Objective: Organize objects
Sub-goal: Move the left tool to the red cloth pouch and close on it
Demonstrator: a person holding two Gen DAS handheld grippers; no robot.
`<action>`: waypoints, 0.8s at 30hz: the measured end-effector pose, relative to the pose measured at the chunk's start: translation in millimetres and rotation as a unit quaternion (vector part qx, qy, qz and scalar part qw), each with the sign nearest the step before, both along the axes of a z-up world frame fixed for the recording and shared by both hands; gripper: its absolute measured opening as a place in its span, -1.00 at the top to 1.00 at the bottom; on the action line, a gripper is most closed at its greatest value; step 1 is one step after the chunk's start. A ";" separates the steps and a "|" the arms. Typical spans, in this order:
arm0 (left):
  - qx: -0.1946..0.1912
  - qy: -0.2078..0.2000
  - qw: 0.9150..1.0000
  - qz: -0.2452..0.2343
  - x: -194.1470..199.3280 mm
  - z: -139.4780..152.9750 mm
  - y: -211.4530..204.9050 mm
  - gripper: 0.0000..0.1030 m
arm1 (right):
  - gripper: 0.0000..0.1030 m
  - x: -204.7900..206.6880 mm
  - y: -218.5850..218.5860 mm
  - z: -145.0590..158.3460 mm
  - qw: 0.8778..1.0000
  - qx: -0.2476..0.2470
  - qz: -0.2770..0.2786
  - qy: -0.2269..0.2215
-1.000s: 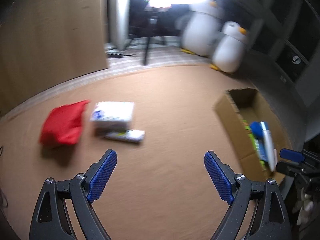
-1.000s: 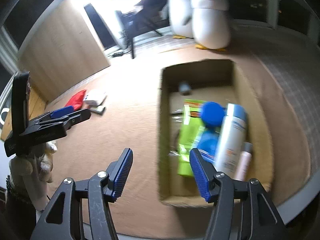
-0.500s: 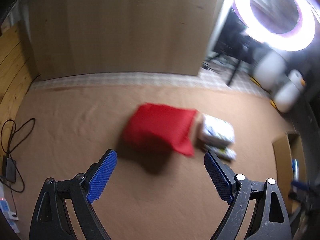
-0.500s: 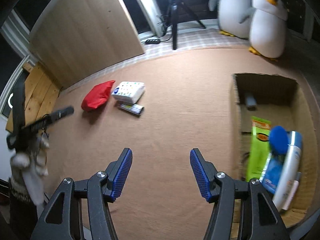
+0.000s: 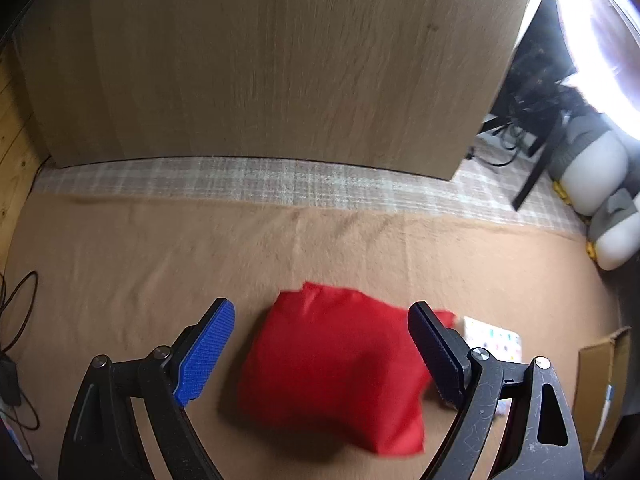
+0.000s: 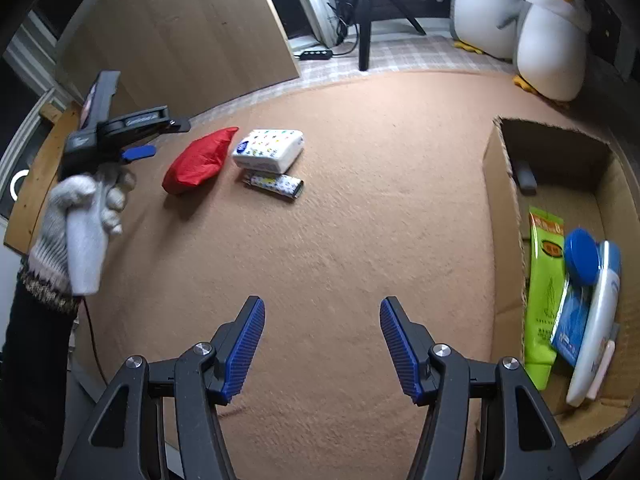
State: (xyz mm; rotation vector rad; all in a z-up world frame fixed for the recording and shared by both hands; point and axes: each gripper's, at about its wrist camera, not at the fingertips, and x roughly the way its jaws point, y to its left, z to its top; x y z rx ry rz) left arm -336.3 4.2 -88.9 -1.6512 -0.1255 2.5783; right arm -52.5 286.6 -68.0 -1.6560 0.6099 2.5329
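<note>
A red soft pouch lies on the brown blanket, between and below my left gripper's open fingers, which hover over it. It also shows in the right wrist view, beside a white tissue pack and a small patterned packet. The left gripper appears there above the pouch's left side. My right gripper is open and empty over bare blanket. A cardboard box at the right holds a green tube, a blue-capped item and a white bottle.
A wooden panel stands behind the blanket. Two penguin plush toys and a tripod stand at the back right. A black cable lies at the left edge.
My left gripper has moved in over the red pouch, which now lies between its fingers. My right gripper has swung further left, away from the box.
</note>
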 end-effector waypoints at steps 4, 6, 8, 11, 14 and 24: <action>-0.019 -0.021 1.000 0.004 -20.0 -20.9 1.9 -0.67 | -0.09 4.1 5.5 -2.5 1.000 -0.005 -0.010 -0.004; -0.014 -0.026 1.000 0.000 -22.2 -27.5 2.4 -0.66 | -0.09 5.6 6.8 -3.3 1.000 -0.006 -0.012 -0.004; -0.006 -0.027 1.000 -0.004 -21.0 -30.1 3.8 -0.59 | -0.09 6.2 8.1 -4.4 1.000 -0.009 -0.013 -0.005; 0.003 -0.032 0.999 -0.015 -13.5 -34.6 7.4 -0.49 | -0.09 5.9 8.9 -4.4 1.000 -0.009 -0.013 -0.005; -0.009 -0.029 0.999 -0.031 -1.1 -38.9 13.7 -0.48 | -0.09 3.2 7.2 -2.2 1.000 -0.011 -0.009 -0.001; 0.017 -0.021 0.999 -0.037 71.2 -45.3 16.0 -0.47 | -0.09 2.6 -9.1 6.3 1.000 -0.017 0.013 0.018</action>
